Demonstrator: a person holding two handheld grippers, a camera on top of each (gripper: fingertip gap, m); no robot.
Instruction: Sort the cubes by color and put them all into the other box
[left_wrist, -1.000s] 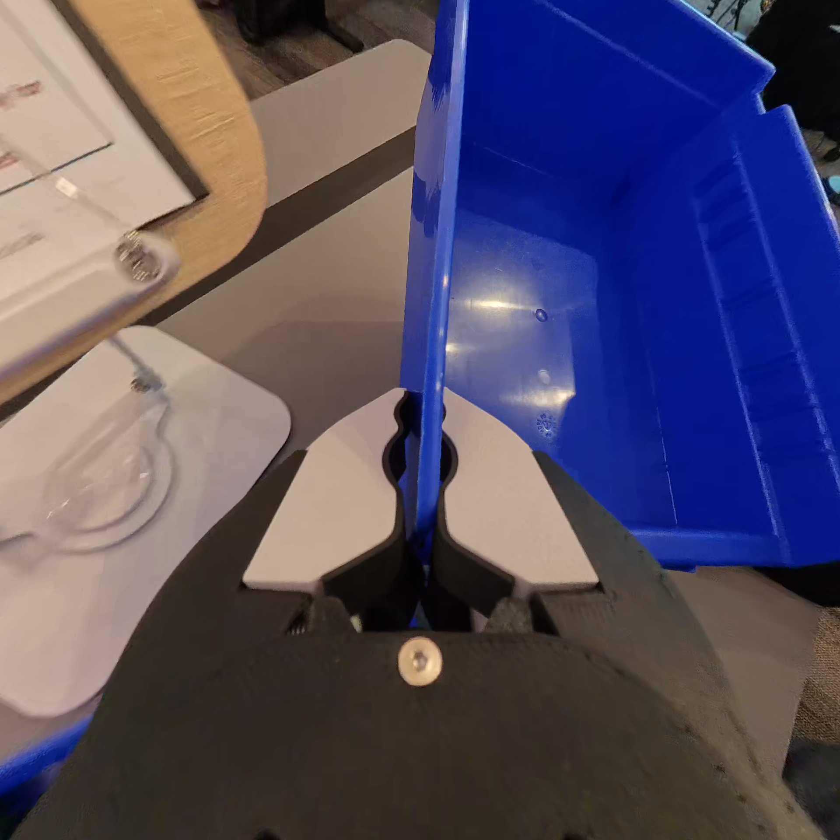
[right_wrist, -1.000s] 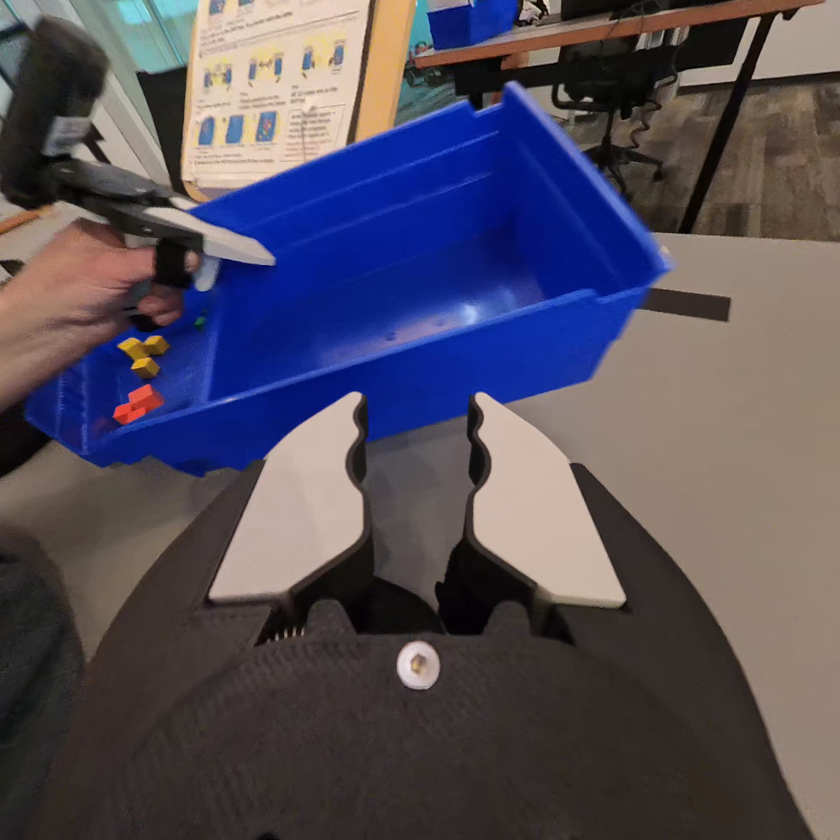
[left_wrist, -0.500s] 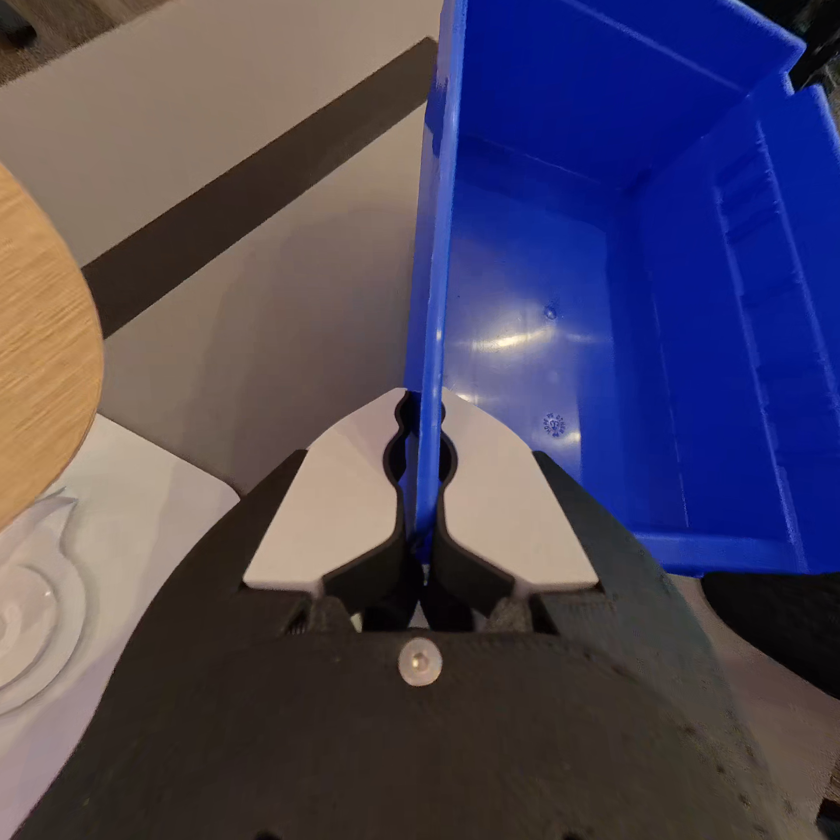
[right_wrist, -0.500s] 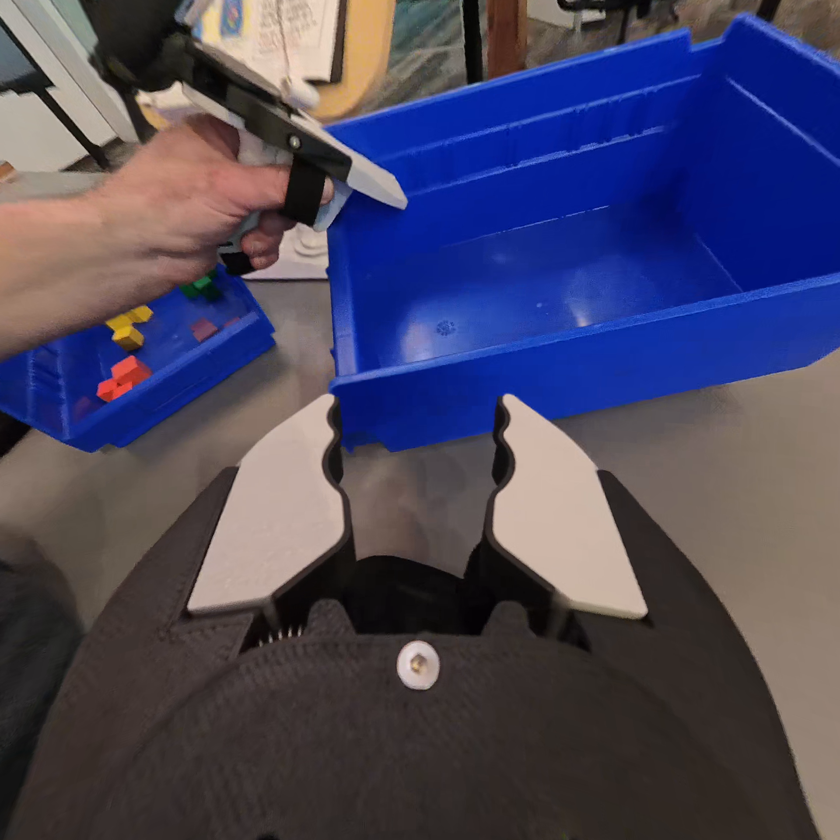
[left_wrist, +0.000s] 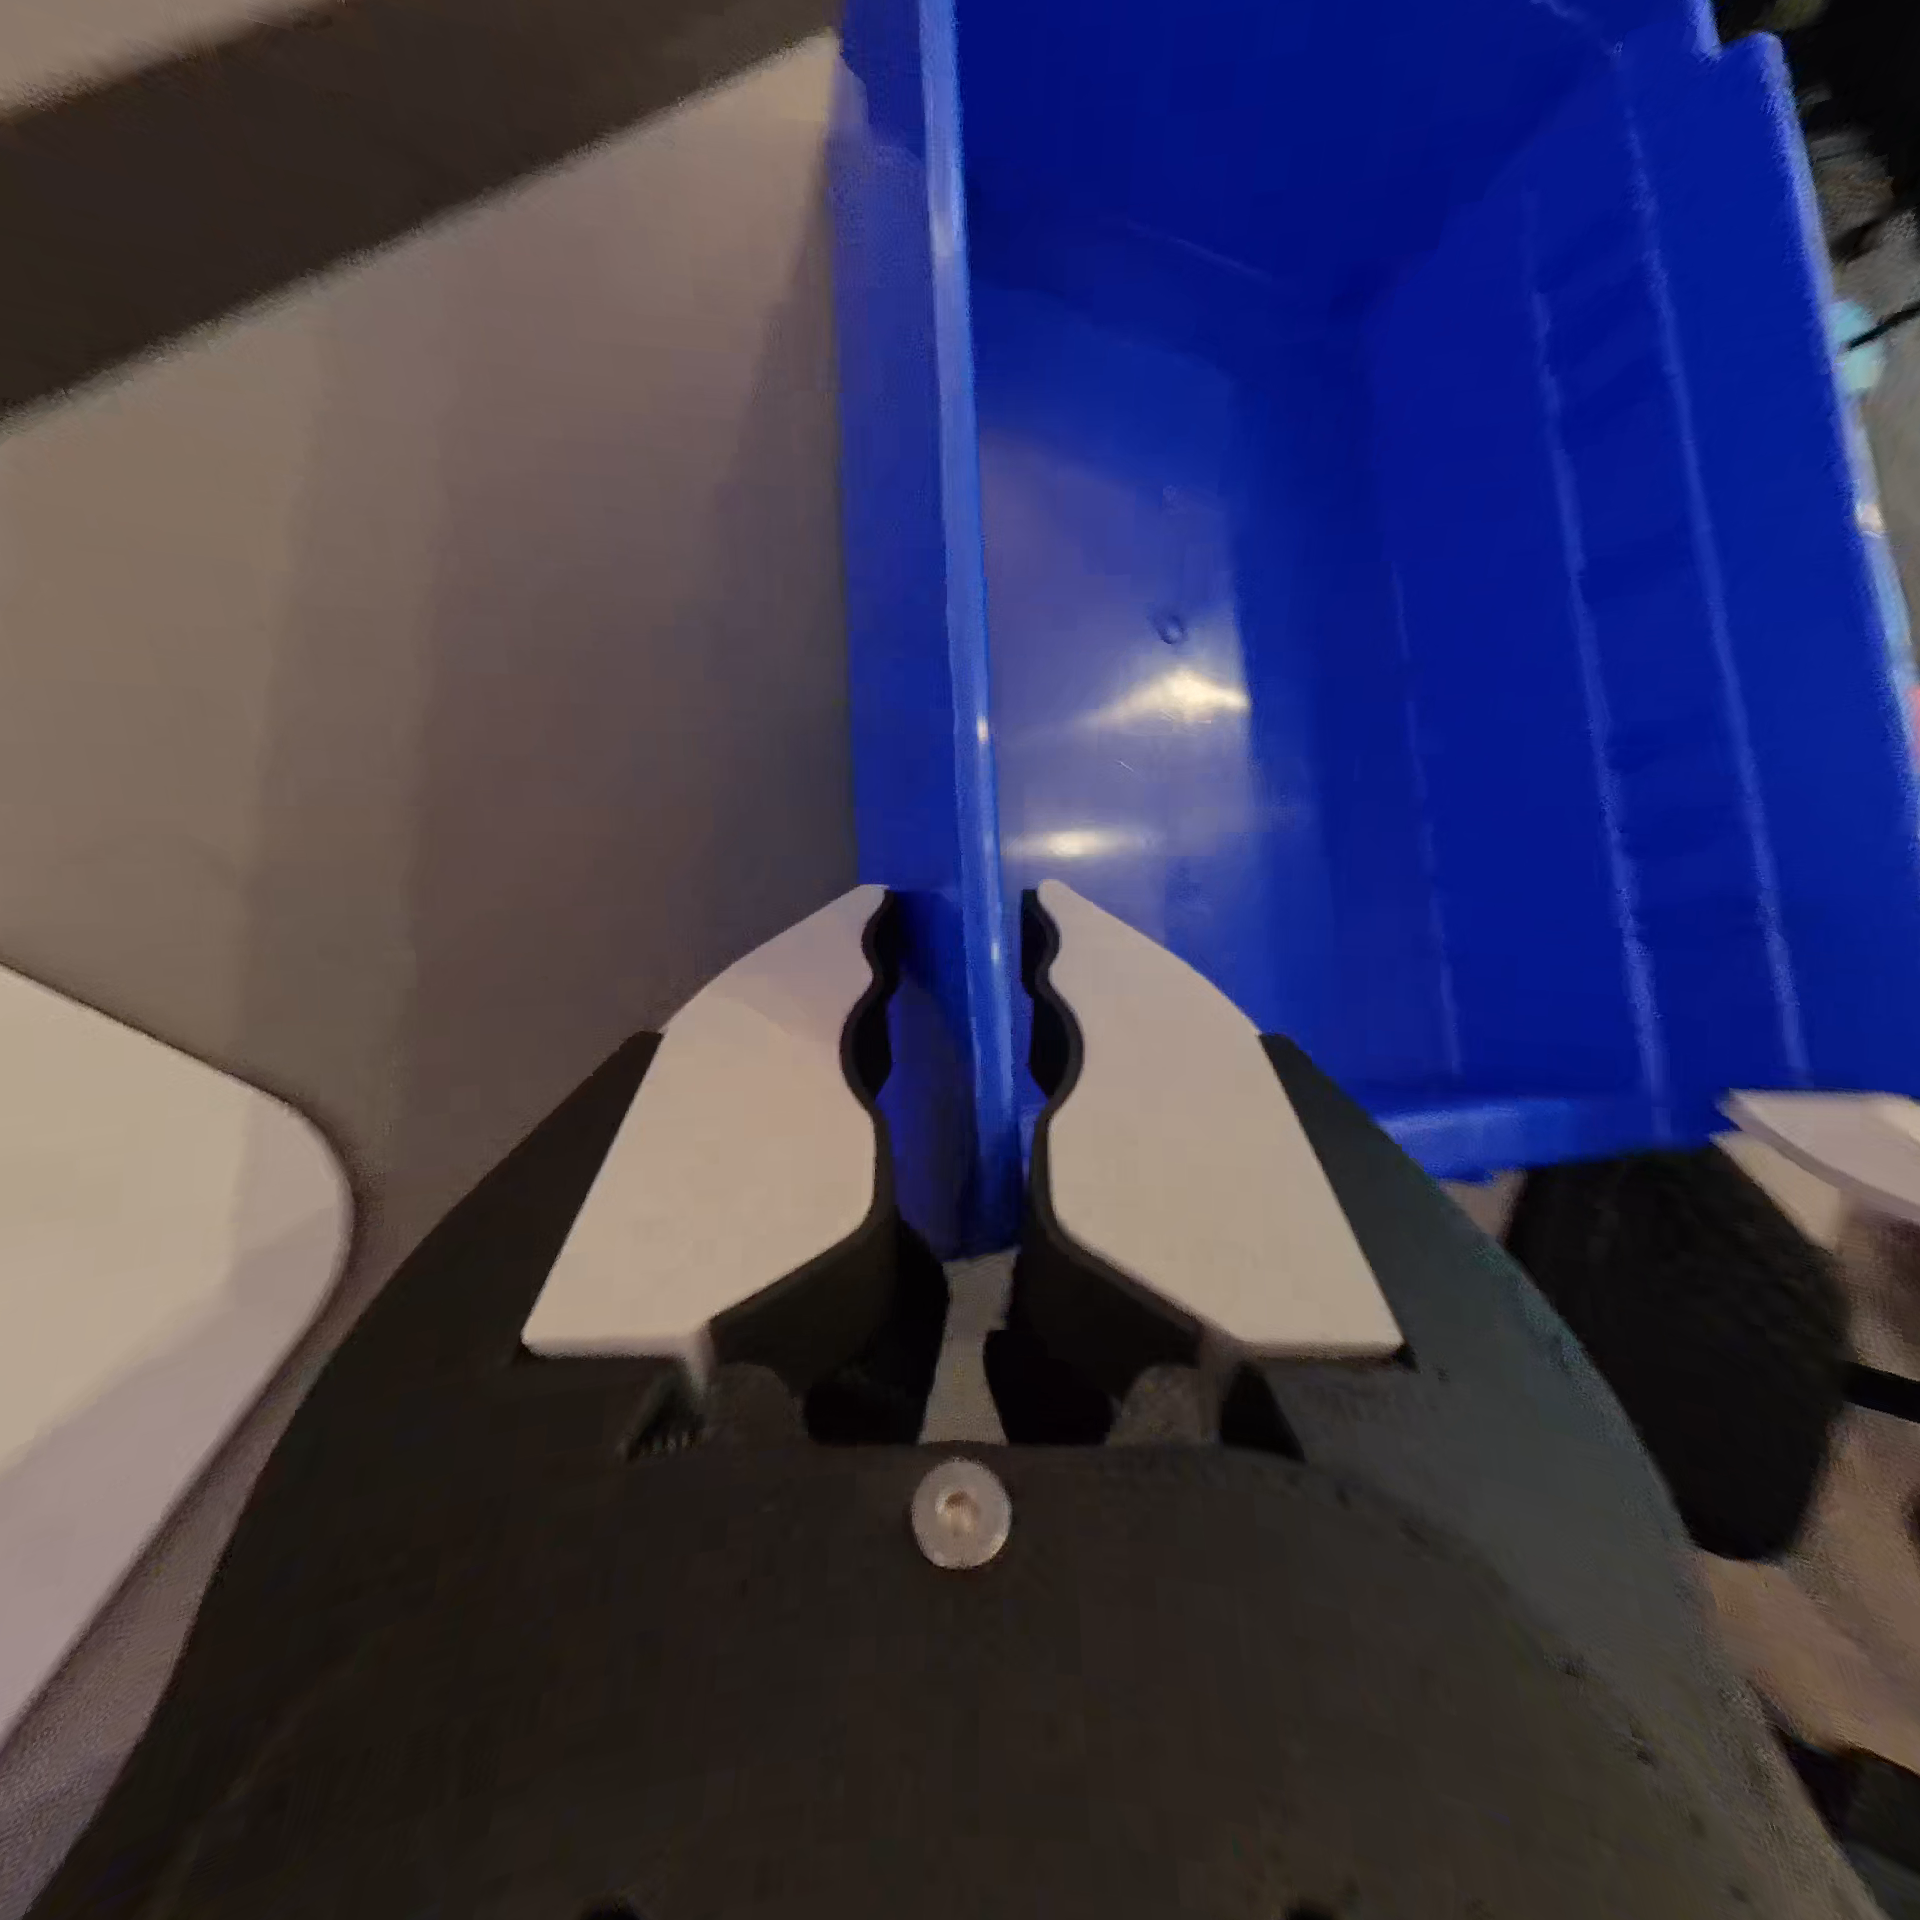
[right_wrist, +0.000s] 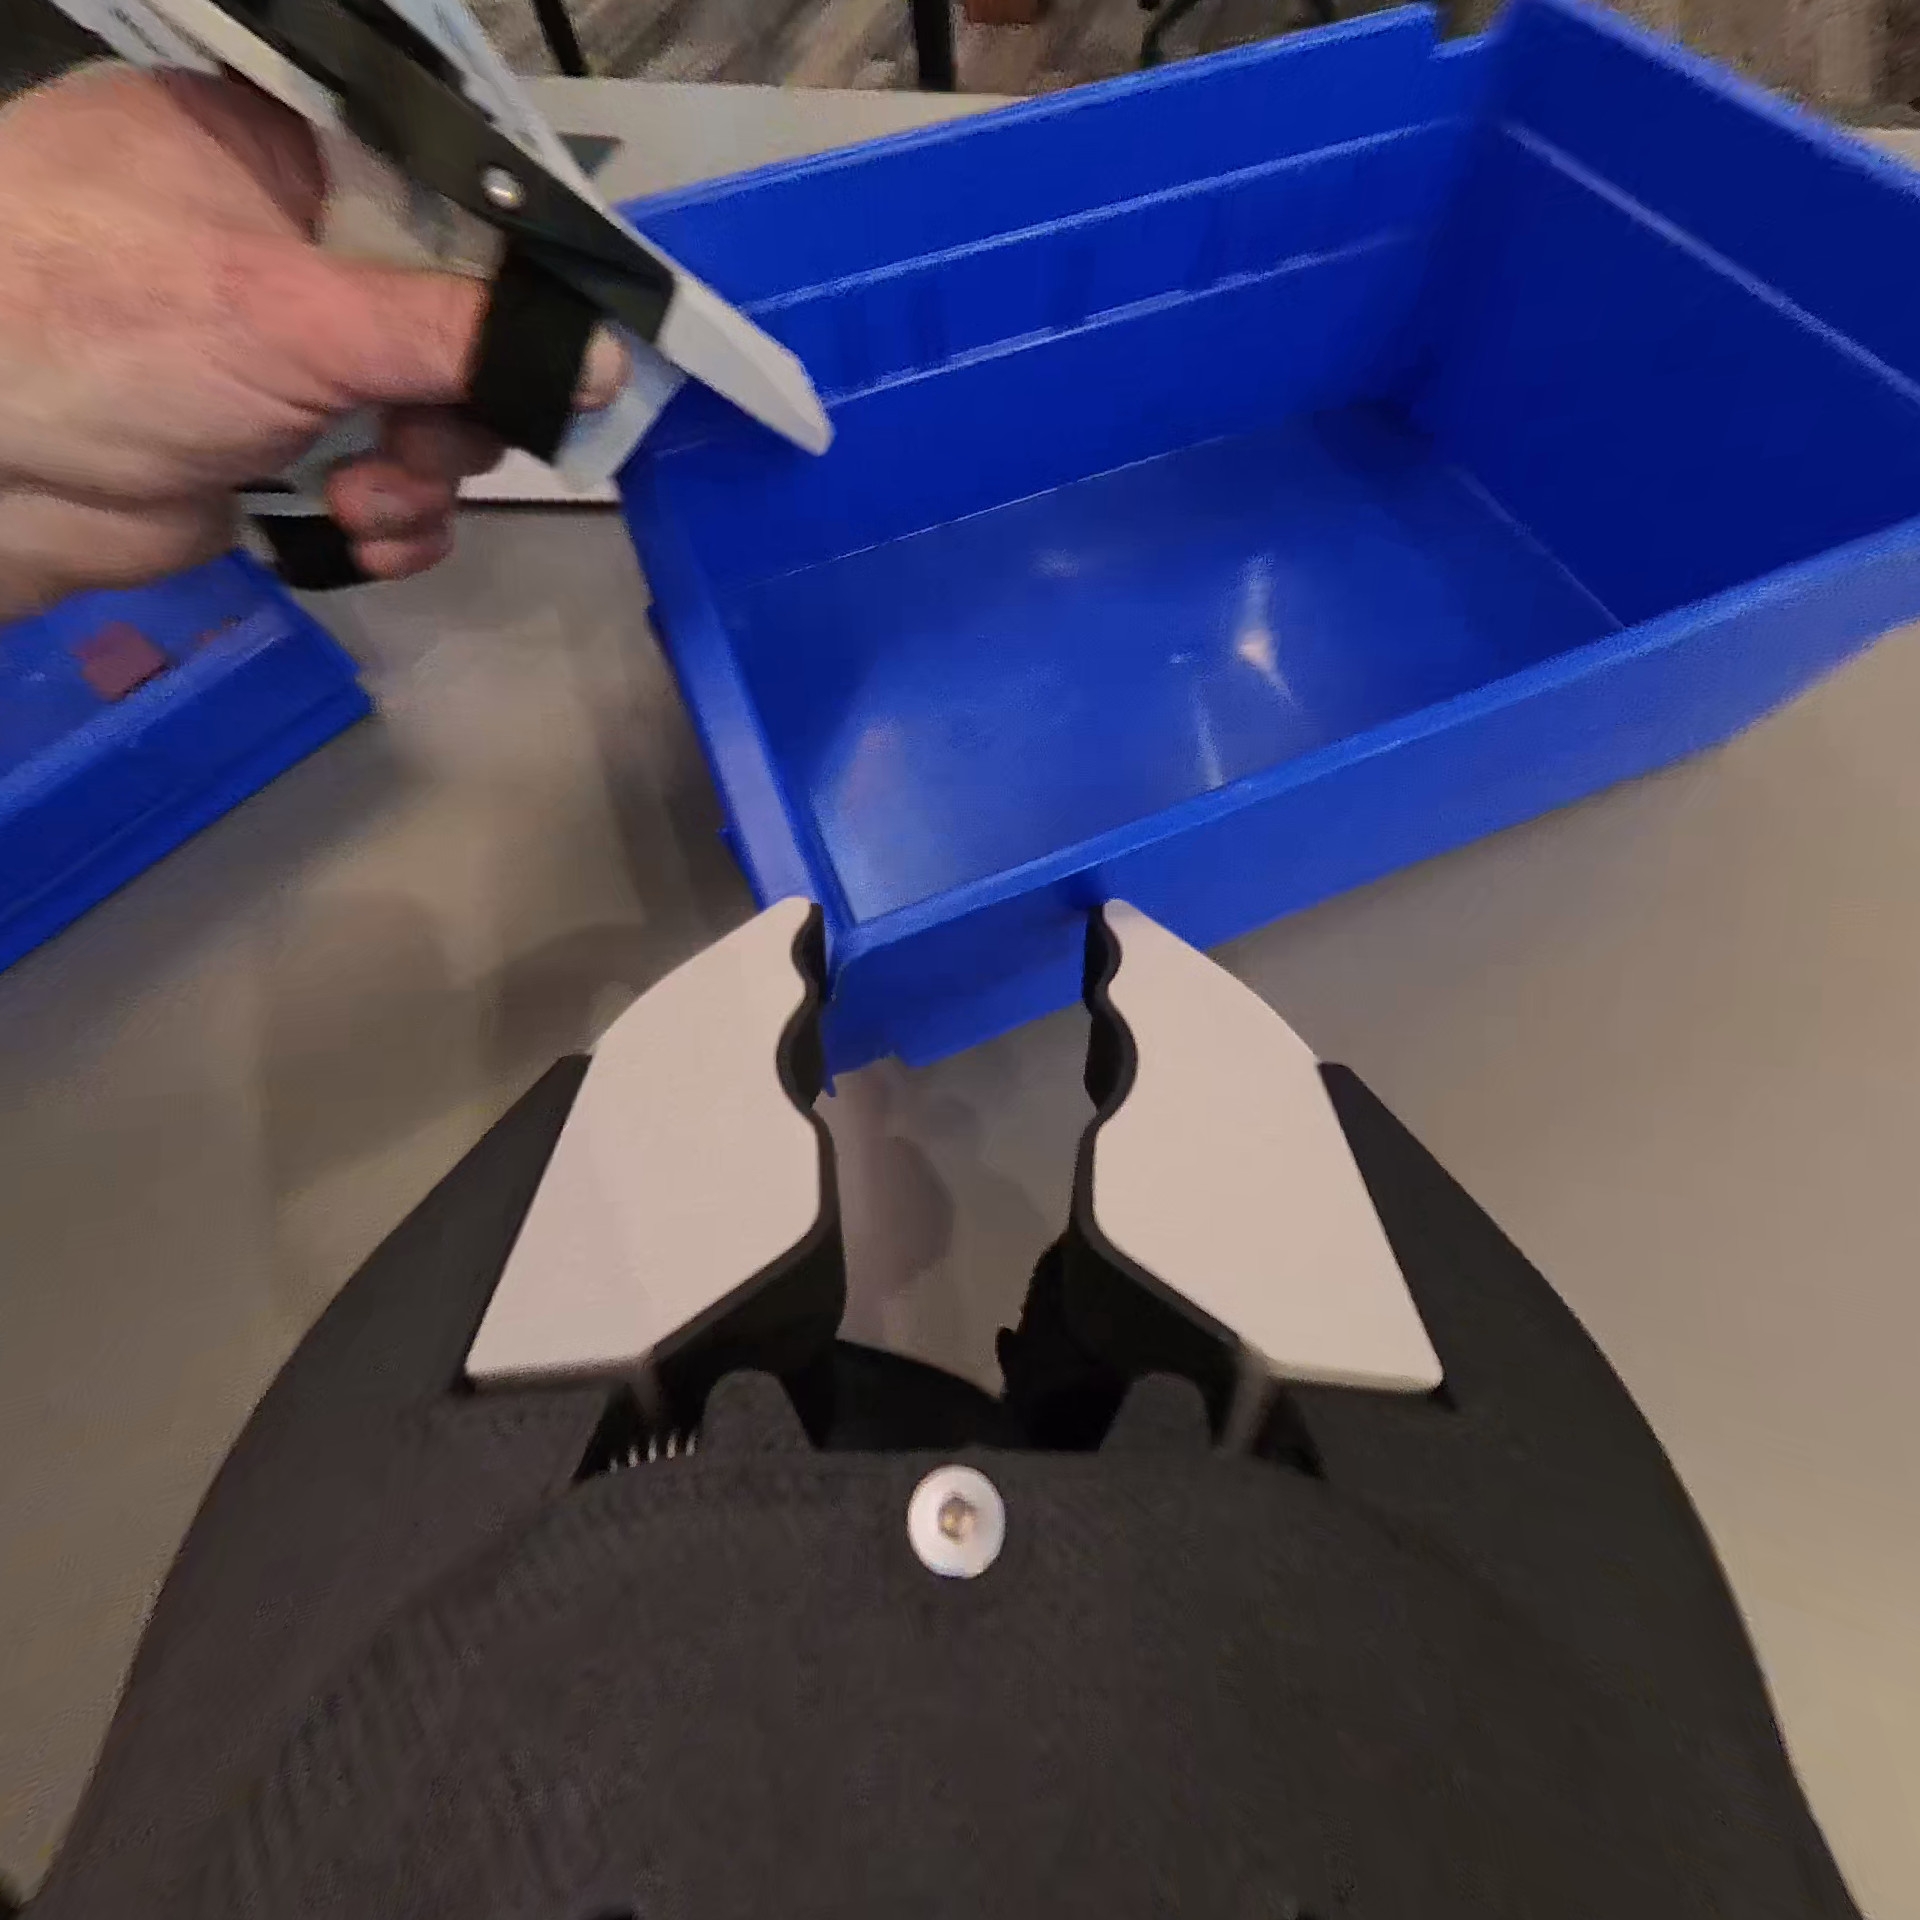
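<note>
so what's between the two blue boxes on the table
In the right wrist view, only bare grey table lies between the empty box and the other box; the hand with the left claw hangs above that stretch.

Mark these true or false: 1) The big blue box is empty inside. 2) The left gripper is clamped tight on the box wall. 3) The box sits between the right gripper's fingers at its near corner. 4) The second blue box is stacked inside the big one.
1) True: the big blue box shows only bare floor.
2) False: the left gripper straddles the wall, with a gap showing at both pads.
3) True, for the right gripper.
4) False: the second blue box sits apart on the table.
</note>
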